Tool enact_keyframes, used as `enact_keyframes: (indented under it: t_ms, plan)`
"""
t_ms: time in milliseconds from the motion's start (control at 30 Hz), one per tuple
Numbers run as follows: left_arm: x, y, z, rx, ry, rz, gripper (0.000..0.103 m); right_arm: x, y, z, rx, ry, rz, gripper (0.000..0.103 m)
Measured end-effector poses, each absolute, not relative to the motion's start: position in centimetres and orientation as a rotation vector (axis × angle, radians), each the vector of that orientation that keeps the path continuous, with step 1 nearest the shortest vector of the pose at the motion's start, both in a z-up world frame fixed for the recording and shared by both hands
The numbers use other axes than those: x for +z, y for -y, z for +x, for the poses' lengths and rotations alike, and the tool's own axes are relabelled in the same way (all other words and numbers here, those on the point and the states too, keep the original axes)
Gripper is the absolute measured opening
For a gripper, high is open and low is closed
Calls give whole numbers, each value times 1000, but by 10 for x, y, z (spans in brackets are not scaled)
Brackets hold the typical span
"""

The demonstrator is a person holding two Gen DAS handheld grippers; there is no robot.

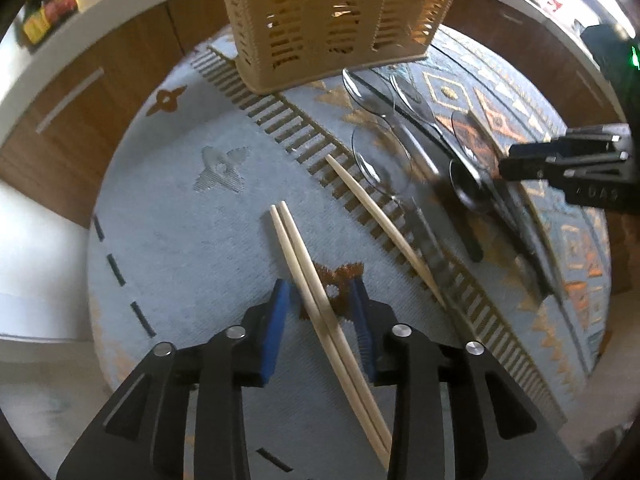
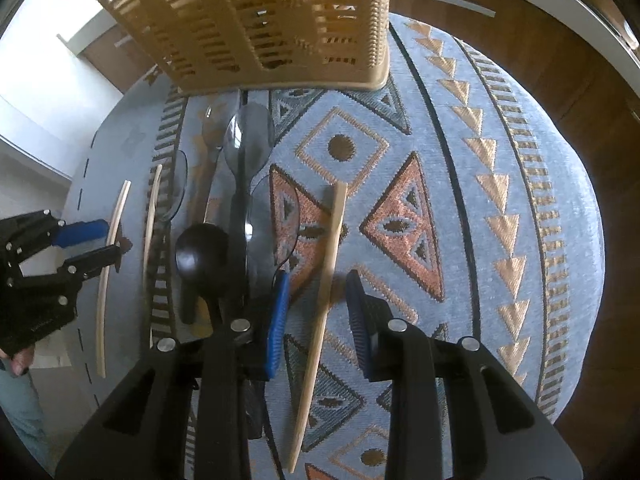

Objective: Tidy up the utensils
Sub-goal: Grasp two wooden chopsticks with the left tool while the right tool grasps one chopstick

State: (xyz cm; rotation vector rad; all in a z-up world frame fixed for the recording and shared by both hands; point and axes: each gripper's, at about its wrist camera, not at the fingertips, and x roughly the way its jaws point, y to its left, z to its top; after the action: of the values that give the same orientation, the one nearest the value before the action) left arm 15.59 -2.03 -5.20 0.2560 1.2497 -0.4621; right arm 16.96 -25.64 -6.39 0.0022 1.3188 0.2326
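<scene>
My left gripper [image 1: 322, 300] is open and straddles a pair of wooden chopsticks [image 1: 316, 296] lying side by side on the patterned cloth. A third chopstick [image 1: 380, 220] lies to their right. My right gripper [image 2: 318, 294] is open around a single chopstick [image 2: 324, 292] on the cloth. A black spoon [image 2: 200, 252] and clear plastic spoons [image 2: 246, 140] lie left of it. The tan slotted utensil basket [image 2: 280, 28] stands at the far edge; it also shows in the left wrist view [image 1: 332, 20].
The round table carries a blue cloth [image 2: 460, 200] with orange and brown patterns. Wooden cabinets [image 1: 80, 120] with a white counter ring the table. The left gripper [image 2: 96, 244] appears at the left edge of the right wrist view, the right gripper [image 1: 508, 168] at the left view's right.
</scene>
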Motion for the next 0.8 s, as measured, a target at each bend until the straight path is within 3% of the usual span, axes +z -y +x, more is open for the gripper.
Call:
enact_keyframes:
  t_ms: [100, 200, 300, 500, 800]
  plan:
    - [-51, 18, 163, -469, -1285, 228, 32, -65, 248, 168, 197, -1322, -70, 11]
    - [-52, 19, 168, -493, -1310, 191, 47, -65, 238, 167, 188, -1311, -118, 6]
    - [-54, 32, 160, -442, -1276, 295, 43, -66, 236, 164, 185, -1301, -131, 6]
    - [-53, 56, 135, -421, -1187, 402, 14, -64, 233, 152, 211, -1265, -154, 5]
    - [-39, 51, 105, -414, -1052, 289, 9, -23, 235, 97, 257, -1089, -139, 4]
